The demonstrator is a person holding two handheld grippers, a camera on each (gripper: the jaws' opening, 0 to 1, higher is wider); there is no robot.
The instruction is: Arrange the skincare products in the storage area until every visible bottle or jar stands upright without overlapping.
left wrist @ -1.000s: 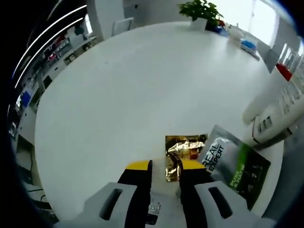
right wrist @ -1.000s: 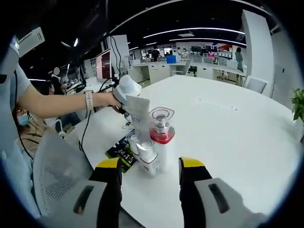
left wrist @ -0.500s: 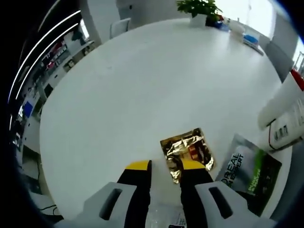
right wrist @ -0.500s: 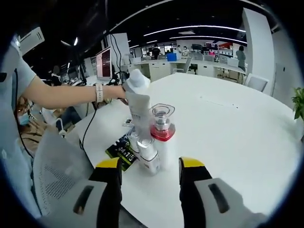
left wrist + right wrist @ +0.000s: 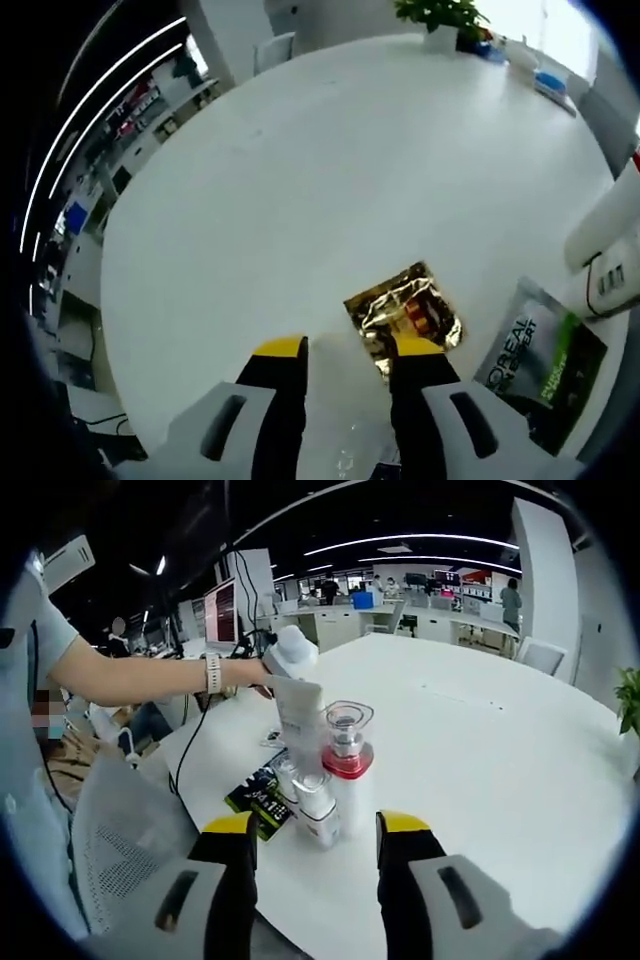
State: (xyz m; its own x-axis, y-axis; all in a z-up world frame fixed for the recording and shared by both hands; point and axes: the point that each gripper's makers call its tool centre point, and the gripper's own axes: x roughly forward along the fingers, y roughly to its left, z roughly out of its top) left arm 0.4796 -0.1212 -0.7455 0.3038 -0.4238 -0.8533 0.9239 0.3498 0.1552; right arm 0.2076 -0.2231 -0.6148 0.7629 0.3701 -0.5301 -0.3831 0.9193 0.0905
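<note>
Ahead of my right gripper [image 5: 315, 830], which is open, stands a tight group on the white table [image 5: 500, 760]: a white bottle with a red collar and clear cap [image 5: 347, 750] and two small white bottles [image 5: 315, 805]. Behind them a white-capped tube [image 5: 300, 708] stands upright with a person's hand [image 5: 243, 672] at its top. A dark green sachet [image 5: 255, 798] lies flat to their left. My left gripper [image 5: 347, 350] hangs over the table with its jaws apart; a gold foil sachet [image 5: 405, 312] lies by its right jaw, the green sachet [image 5: 545, 355] further right, white bottles [image 5: 610, 250] at the edge.
A person sits at the left by a mesh chair back [image 5: 110, 850], with a monitor [image 5: 220, 615] behind. A potted plant [image 5: 440, 15] and small items stand at the table's far side. The table edge curves round close to the sachets.
The tube has moved right and come upright behind the bottles. The left gripper's view has shifted over the table, and its jaws stand slightly wider apart. The right gripper has stayed still.
</note>
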